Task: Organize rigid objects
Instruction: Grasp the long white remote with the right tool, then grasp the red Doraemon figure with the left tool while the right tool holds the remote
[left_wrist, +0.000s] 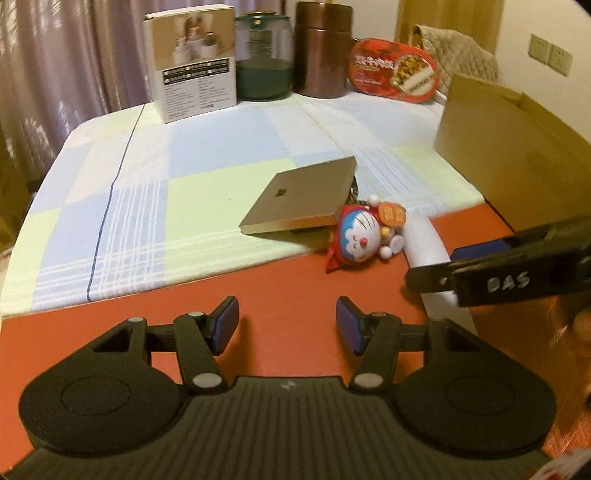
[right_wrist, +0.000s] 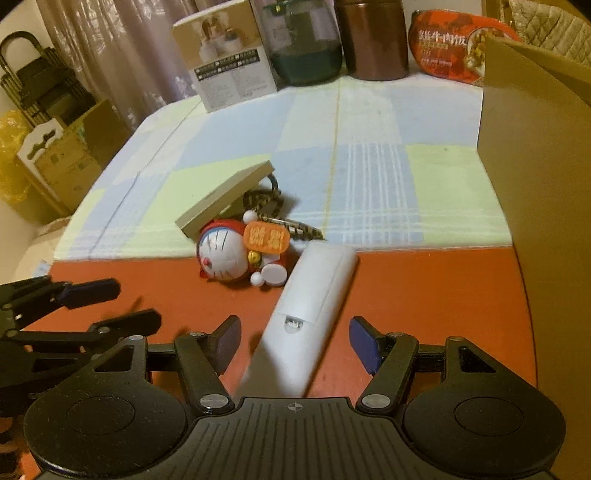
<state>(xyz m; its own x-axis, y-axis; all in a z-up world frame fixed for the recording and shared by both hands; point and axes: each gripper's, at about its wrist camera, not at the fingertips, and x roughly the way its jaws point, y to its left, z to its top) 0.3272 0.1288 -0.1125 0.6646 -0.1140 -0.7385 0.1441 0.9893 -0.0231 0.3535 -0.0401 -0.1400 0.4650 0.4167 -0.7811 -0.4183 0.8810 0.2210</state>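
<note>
The right gripper (right_wrist: 293, 343) hovers over the red bench (right_wrist: 424, 288) with its fingers (right_wrist: 360, 345) apart, straddling the near end of a white remote control (right_wrist: 310, 295) without pressing it; the remote runs away from the fingers toward a Doraemon figurine keychain (right_wrist: 229, 254), which lies just beyond its far end; a flat tan box (right_wrist: 221, 199) leans tilted on the keychain, farther out on the checked cloth (right_wrist: 369, 166). The left gripper (left_wrist: 286, 325) holds its fingers (left_wrist: 227, 321) open over bare bench, nothing between them; a cardboard box (left_wrist: 517, 158) stands ahead to their right.
</note>
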